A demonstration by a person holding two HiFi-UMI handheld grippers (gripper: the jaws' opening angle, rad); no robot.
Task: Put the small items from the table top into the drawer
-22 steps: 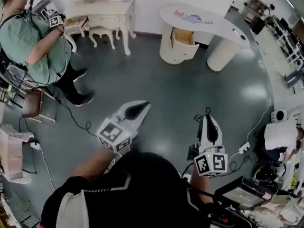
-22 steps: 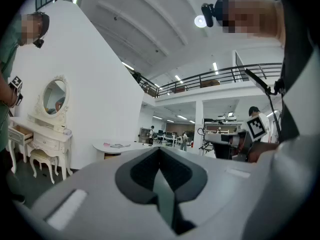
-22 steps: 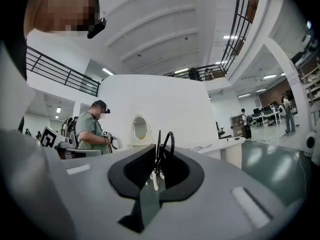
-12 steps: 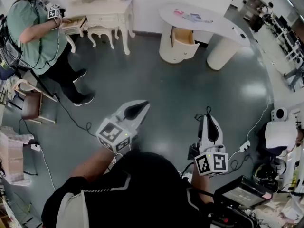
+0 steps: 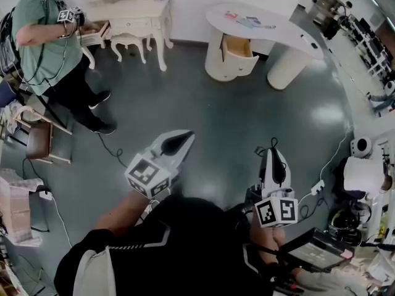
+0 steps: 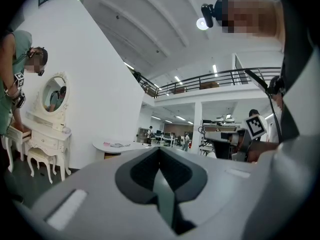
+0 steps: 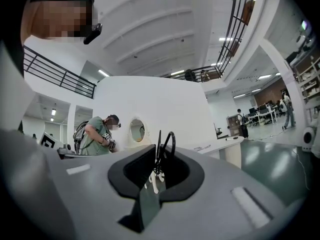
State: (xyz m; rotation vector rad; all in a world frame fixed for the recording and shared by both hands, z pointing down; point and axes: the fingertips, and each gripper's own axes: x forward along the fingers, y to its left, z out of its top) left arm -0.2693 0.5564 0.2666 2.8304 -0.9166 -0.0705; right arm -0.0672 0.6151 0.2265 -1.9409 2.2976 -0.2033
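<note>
Far across the floor stands the curved white table (image 5: 290,34), with its drawer (image 5: 238,48) pulled open and a few small flat items (image 5: 250,22) on top. My left gripper (image 5: 186,138) is held level over the floor, its jaws together with nothing between them (image 6: 160,150). My right gripper (image 5: 272,152) is shut on a thin black loop (image 7: 165,146) with small white pieces hanging from it; the loop (image 5: 270,143) sticks out past the tips. Both grippers are well short of the table.
Another person in a green shirt (image 5: 43,39) reaches into a white dressing table (image 5: 133,8) at the back left. A brown chair (image 5: 38,139) and a floor cable (image 5: 102,147) lie at left. Machines and cables (image 5: 361,177) crowd the right side.
The person in green has stepped left and back, nearer the dressing table. My two grippers have barely moved.
</note>
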